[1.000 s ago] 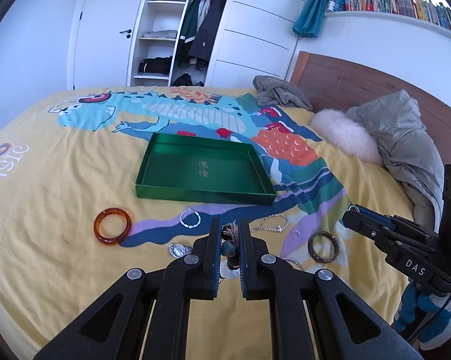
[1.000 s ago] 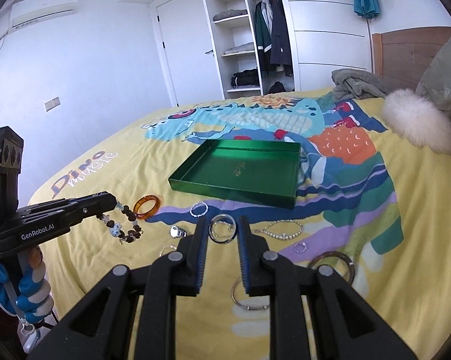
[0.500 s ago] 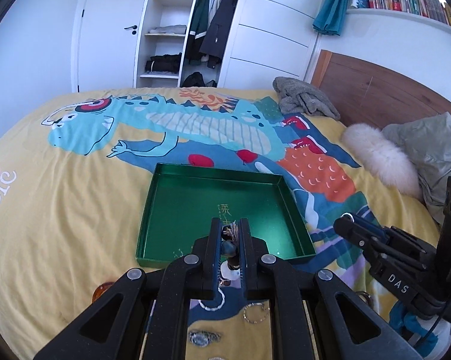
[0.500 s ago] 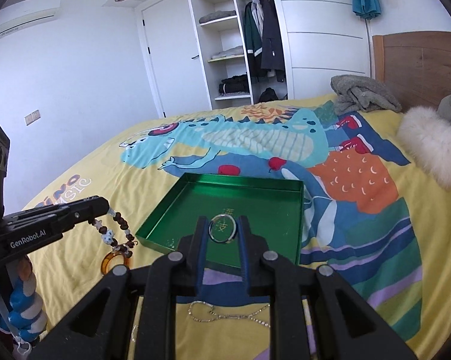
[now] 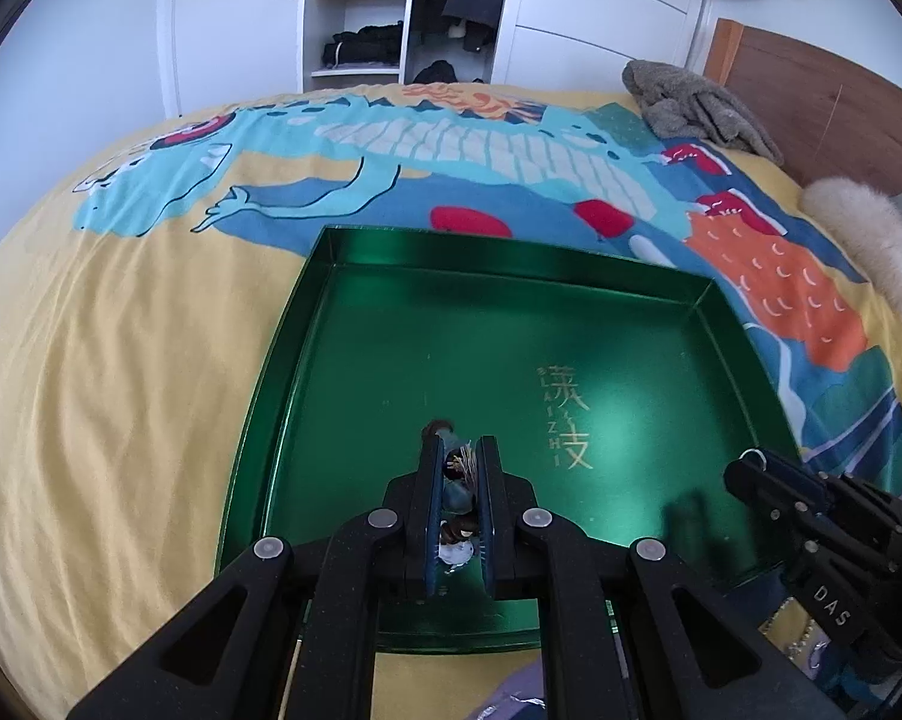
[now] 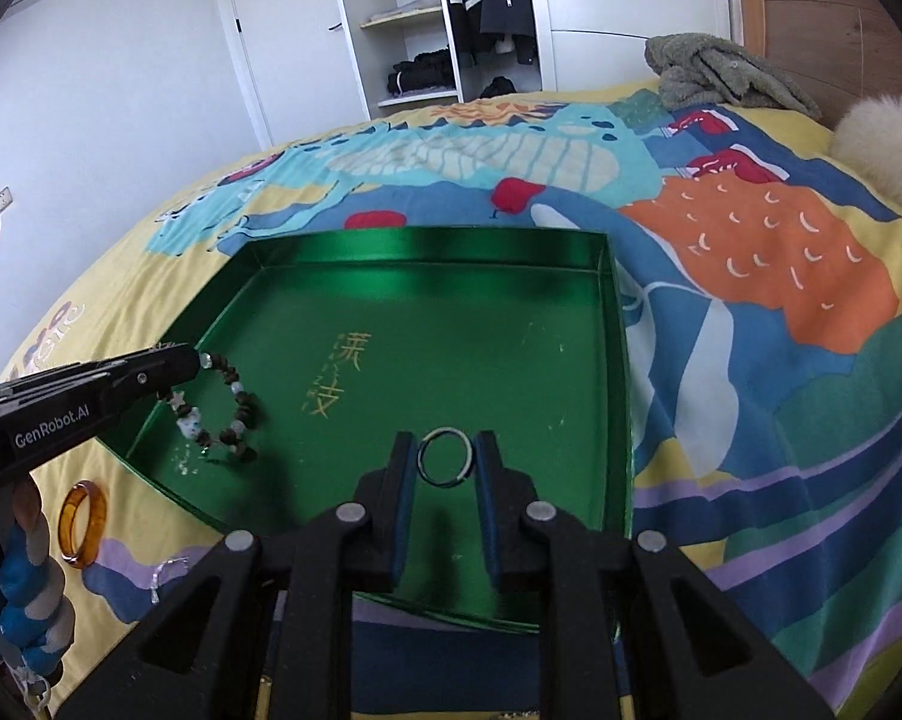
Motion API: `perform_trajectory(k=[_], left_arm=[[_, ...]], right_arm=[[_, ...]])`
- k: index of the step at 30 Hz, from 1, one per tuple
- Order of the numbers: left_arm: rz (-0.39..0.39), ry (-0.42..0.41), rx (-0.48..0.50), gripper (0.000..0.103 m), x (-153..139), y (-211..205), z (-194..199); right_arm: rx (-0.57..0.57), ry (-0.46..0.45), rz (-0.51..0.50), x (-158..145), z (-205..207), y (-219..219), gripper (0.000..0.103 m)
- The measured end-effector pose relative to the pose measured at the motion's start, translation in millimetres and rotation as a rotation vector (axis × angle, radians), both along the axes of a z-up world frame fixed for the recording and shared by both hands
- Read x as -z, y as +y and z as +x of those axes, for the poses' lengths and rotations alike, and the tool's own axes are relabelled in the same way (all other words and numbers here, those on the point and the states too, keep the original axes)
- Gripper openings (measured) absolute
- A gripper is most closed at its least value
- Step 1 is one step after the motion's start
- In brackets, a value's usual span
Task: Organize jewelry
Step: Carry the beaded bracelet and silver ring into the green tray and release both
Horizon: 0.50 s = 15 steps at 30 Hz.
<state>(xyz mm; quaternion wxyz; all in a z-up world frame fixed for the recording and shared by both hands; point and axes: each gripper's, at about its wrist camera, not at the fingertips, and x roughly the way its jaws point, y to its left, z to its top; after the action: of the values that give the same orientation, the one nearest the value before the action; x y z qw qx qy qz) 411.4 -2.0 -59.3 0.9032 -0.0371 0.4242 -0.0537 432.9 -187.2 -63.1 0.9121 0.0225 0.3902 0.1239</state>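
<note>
A shallow green tray point(image 5: 282, 348) point(image 6: 616, 324) with gold characters lies on the bed. My left gripper point(image 5: 457, 450) is shut on a beaded bracelet point(image 5: 455, 498) and holds it over the tray's near left part. In the right wrist view the bracelet point(image 6: 234, 414) hangs from the left gripper's tip point(image 6: 168, 363), its lower beads down at the tray floor. My right gripper point(image 6: 444, 441) is shut on a pale ring bangle point(image 6: 444, 457) and holds it over the tray's near middle. The right gripper's tip point(image 5: 757, 471) shows in the left wrist view.
An amber bangle point(image 6: 81, 522) and a thin silver piece point(image 6: 165, 570) lie on the bedspread left of the tray. A grey garment point(image 6: 721, 72) and a white fluffy cushion point(image 6: 883, 150) lie by the wooden headboard point(image 5: 823, 96). An open wardrobe point(image 5: 402, 6) stands behind the bed.
Both grippers have moved forward and down from above the loose jewelry to over the tray's inside. Each keeps its hold, the left on the bracelet and the right on the bangle.
</note>
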Motion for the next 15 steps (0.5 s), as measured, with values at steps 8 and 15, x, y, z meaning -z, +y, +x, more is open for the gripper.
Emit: perform_trajectory(k=[8,15], left_arm=[[0.040,0.041,-0.033,0.010,27.7,8.0,1.7],[0.044,0.026,-0.039,0.040,17.2,9.3,-2.8]], right_arm=[[0.009,0.029,-0.059,18.8,8.4,0.6,0.019],[-0.002,0.057,-0.089,17.8,10.3,4.2,0.021]])
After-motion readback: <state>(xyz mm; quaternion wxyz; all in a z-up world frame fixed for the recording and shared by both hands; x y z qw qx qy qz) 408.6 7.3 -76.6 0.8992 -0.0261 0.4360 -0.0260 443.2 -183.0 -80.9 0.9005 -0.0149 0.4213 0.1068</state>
